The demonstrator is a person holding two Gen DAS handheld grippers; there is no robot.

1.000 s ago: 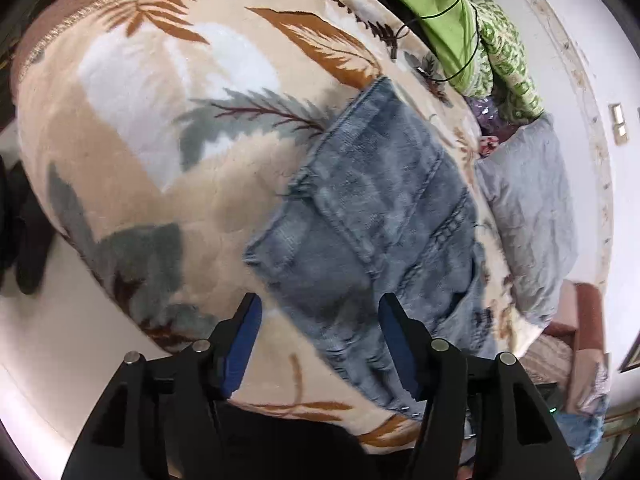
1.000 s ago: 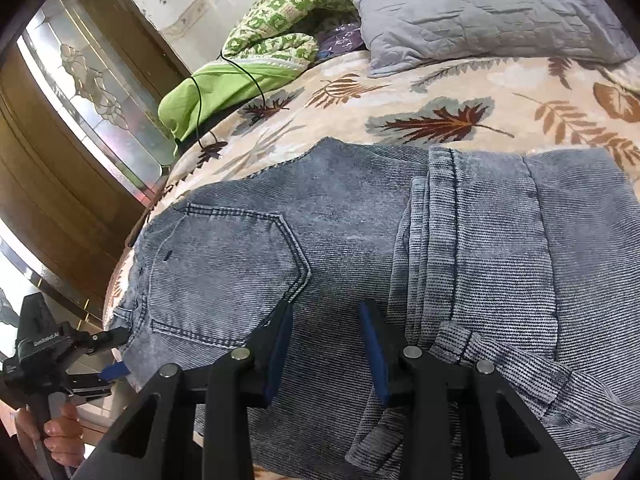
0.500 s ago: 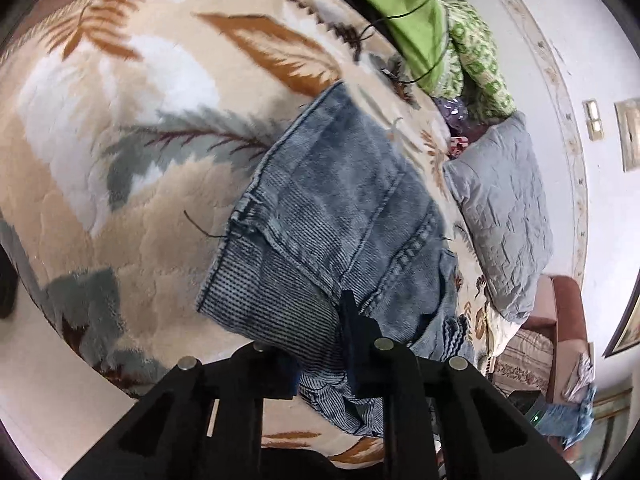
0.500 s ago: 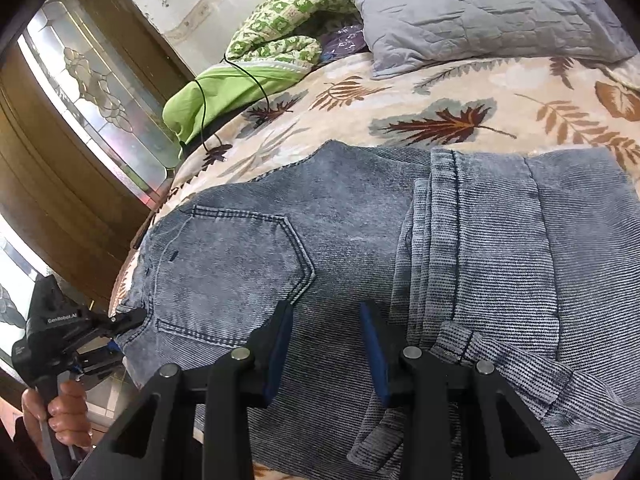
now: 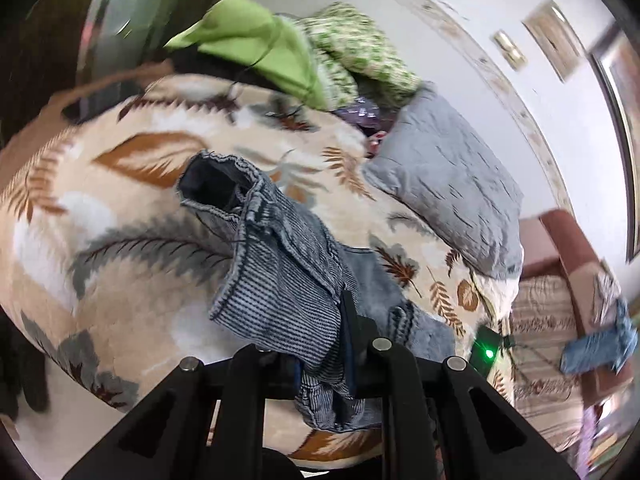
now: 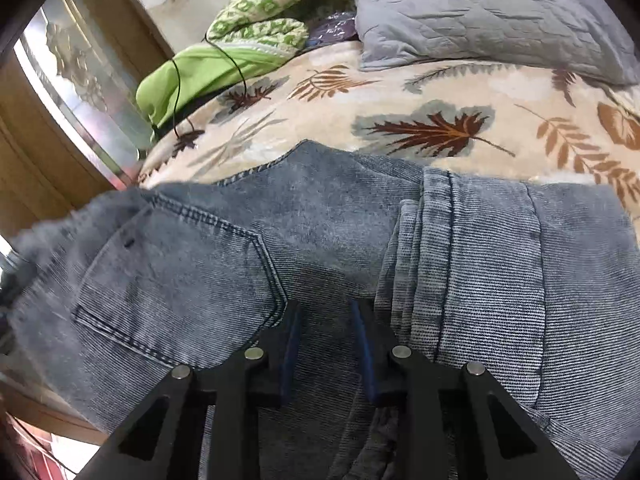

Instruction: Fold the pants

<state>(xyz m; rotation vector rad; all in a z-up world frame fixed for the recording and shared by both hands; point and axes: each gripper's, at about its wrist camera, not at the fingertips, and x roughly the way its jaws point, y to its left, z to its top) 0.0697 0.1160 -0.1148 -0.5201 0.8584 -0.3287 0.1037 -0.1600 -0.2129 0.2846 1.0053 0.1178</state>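
Blue-grey denim pants [image 6: 328,240] lie partly folded on a leaf-patterned blanket [image 6: 420,92]. My left gripper [image 5: 320,344] is shut on the waistband end of the pants [image 5: 280,280] and lifts it off the bed, so the cloth hangs bunched with an opening showing at the top. My right gripper [image 6: 326,332] is open, its fingers resting low over the denim beside the back pocket [image 6: 180,280] and a folded leg seam.
A grey pillow [image 6: 480,12] lies at the head of the bed. Green cloth [image 6: 208,72] and a green-patterned blanket [image 6: 276,4] with a black cable sit at the far corner. A wooden glass-panelled door [image 6: 60,100] stands left. A brown sofa [image 5: 560,280] stands beside the bed.
My left gripper closed on the pants' waistband end and raised it, swinging up and over the bed. The left side of the pants lifted and blurred in the right wrist view. My right gripper stayed put.
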